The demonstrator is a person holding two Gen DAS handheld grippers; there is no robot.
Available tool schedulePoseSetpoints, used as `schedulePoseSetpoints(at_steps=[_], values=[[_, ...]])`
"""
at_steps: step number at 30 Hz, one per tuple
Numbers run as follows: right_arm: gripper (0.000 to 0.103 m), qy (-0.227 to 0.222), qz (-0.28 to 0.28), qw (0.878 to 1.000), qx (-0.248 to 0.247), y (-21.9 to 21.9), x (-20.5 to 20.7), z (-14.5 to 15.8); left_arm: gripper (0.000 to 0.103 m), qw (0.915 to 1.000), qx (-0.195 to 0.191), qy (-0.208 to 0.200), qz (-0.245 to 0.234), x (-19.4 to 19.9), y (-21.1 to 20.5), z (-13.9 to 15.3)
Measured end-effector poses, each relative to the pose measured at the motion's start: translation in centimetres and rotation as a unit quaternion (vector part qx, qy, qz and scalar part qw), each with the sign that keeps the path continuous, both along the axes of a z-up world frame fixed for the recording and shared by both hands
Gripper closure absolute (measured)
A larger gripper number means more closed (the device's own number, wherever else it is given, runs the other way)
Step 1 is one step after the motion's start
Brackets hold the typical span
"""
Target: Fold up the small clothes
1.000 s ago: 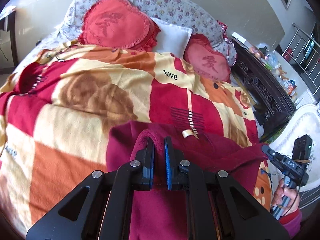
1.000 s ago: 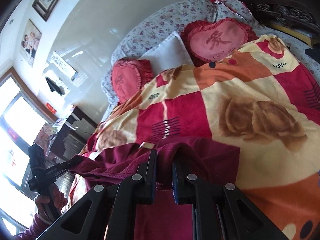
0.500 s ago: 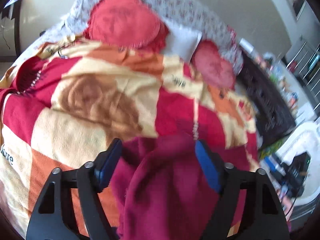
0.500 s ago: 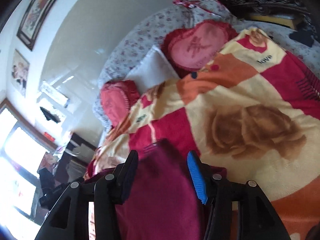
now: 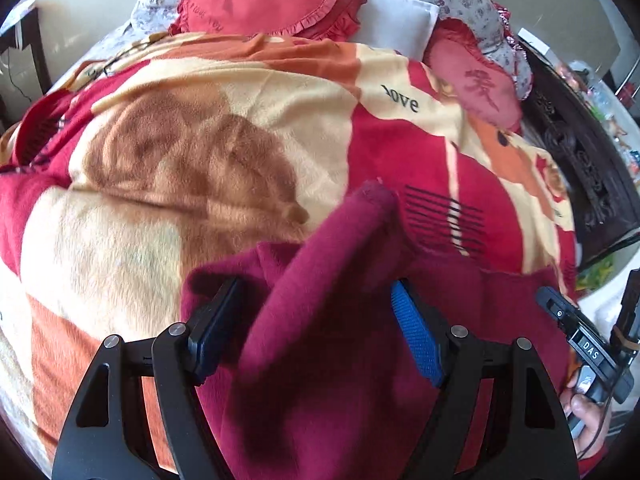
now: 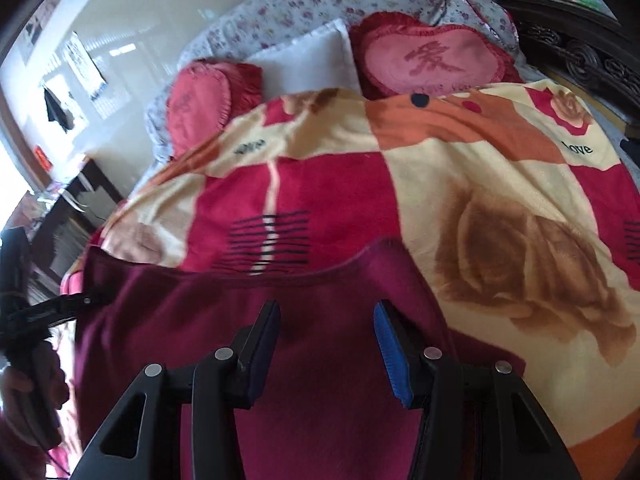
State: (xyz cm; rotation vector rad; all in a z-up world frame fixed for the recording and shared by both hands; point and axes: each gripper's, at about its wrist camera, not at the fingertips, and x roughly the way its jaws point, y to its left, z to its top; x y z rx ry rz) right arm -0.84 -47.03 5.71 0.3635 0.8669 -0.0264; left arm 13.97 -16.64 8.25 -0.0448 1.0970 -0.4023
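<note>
While the maroon garment [image 5: 332, 360] lies spread on the patterned blanket [image 5: 160, 184] of the bed, my left tongs [image 5: 316, 328] stand wide apart over a raised fold, pads clear, and my right tongs [image 6: 326, 348] hang spread above its flat cloth, gripping nothing

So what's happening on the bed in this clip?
A person is folding a maroon garment on a bed covered by a rose-print blanket, with a handheld gripper in each hand. The left gripper and the right gripper both stand open over the garment, pads off the cloth. One fold of fabric humps up between the left gripper's fingers. Heart-shaped red cushions sit at the head of the bed.
</note>
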Motion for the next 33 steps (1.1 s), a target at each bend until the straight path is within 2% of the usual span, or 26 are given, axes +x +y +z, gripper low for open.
schedulePoseSetpoints(at_steps=[3,5,8,11,14,19,23,28,33], values=[[0.055,0.020,-0.006,0.999,-0.027,-0.5,1.4,-1.6,0.026,1.0000,0.008,0.002,0.006,0.7,-0.3,-0.2],[0.055,0.024,-0.006,0.999,-0.030,-0.6,1.7,-1.9,0.026,0.9999,-0.005,0.008,0.009,0.7,0.2,0.0],[0.055,0.022,-0.005,0.999,-0.024,-0.7,0.7,-0.7,0.026,0.9993,-0.033,0.014,-0.009,-0.6,1.6,1.3],[0.055,0.002,-0.006,1.000,0.024,-1.1,-2.5,1.2,0.026,0.9976,-0.059,0.006,-0.035,-3.0,3.8,2.6],[0.054,-0.003,-0.001,0.998,0.069,-1.2,-6.7,2.1,0.026,0.9963,-0.064,0.005,-0.056,-5.8,6.1,3.1],[0.054,0.015,-0.001,0.995,0.095,-1.0,-12.8,1.5,0.026,0.9925,-0.084,0.046,-0.076,-10.2,10.0,1.6],[0.054,0.039,-0.007,0.995,0.090,-0.3,-16.9,0.1,0.026,0.9894,-0.091,0.067,-0.092,-13.3,11.7,-0.2],[0.054,0.059,-0.013,0.991,0.116,0.1,-19.1,-2.2,0.026,0.9835,-0.091,0.083,-0.133,-15.5,11.2,-1.7],[0.054,0.035,-0.012,0.989,0.143,0.3,-19.3,-2.9,0.027,0.9810,-0.090,0.068,-0.158,-15.8,9.5,-2.0]])
